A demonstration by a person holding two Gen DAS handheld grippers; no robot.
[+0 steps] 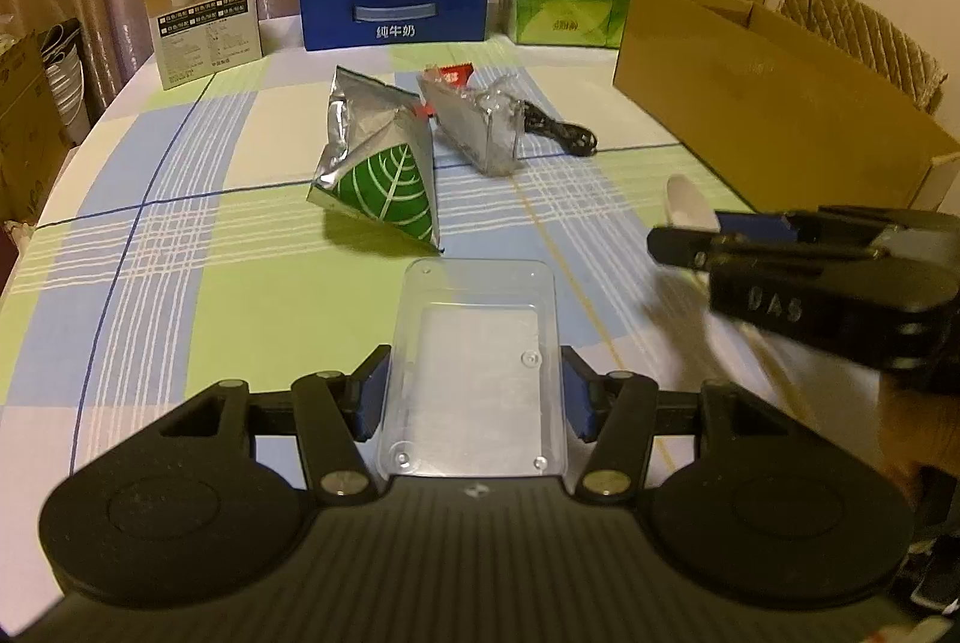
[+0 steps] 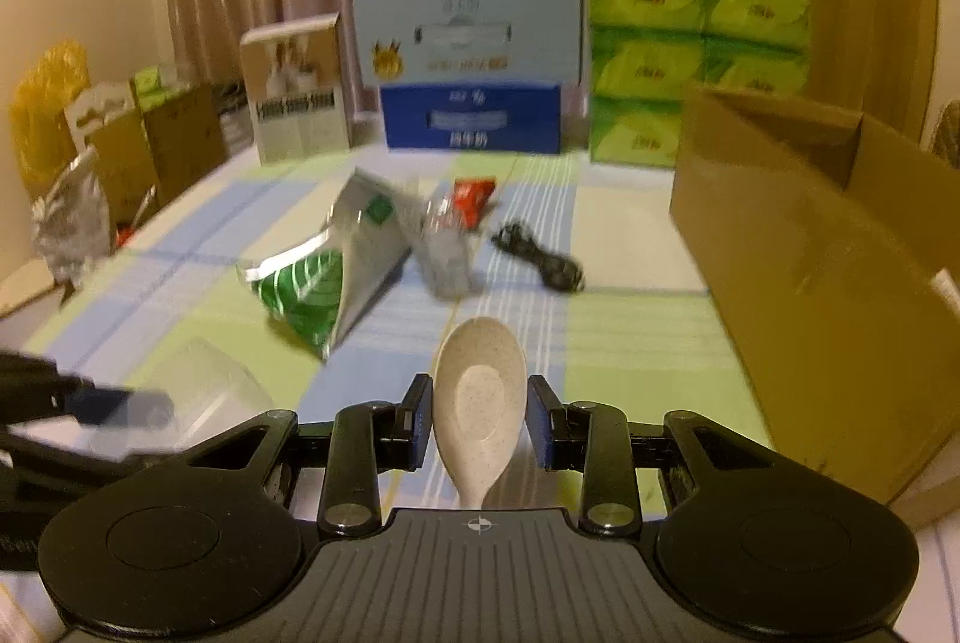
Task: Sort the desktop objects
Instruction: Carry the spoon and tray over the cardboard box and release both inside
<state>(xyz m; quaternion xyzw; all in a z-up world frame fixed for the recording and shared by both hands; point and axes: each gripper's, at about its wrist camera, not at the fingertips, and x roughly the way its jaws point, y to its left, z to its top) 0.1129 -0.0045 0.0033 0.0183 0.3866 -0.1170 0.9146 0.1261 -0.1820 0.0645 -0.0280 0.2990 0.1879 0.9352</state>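
Right gripper (image 2: 479, 421) holds a speckled cream spoon (image 2: 480, 397), pads against the sides of the bowl, handle running back under the camera. Bowl faces up and points forward over the table (image 2: 630, 343). The grip sits on the curved, smooth flanks of the bowl, not on the flat handle: judged slip-prone. Any wrist roll or jolt could let the spoon pivot or squirt out forward.

Left gripper (image 1: 474, 385) is clamped narrow on a clear plastic tray (image 1: 474, 361), pads on its two long walls, tray held just above the table. Thin walls may flex; more squeeze could buckle it, less could drop it.

The two grippers are close. In the left view the right gripper (image 1: 690, 247) sits just beside the tray's right edge, blurred. Risk: knocking the tray or snagging pad on pad if the spoon is meant to go into it.

Still on the table, well ahead: green-and-silver foil bag (image 1: 378, 163), crumpled clear wrapper (image 1: 474, 127), red packet (image 1: 453, 76), black cable (image 1: 558, 133). Open cardboard box (image 1: 768, 115) stands at right; a careless swing toward it could clip its near wall
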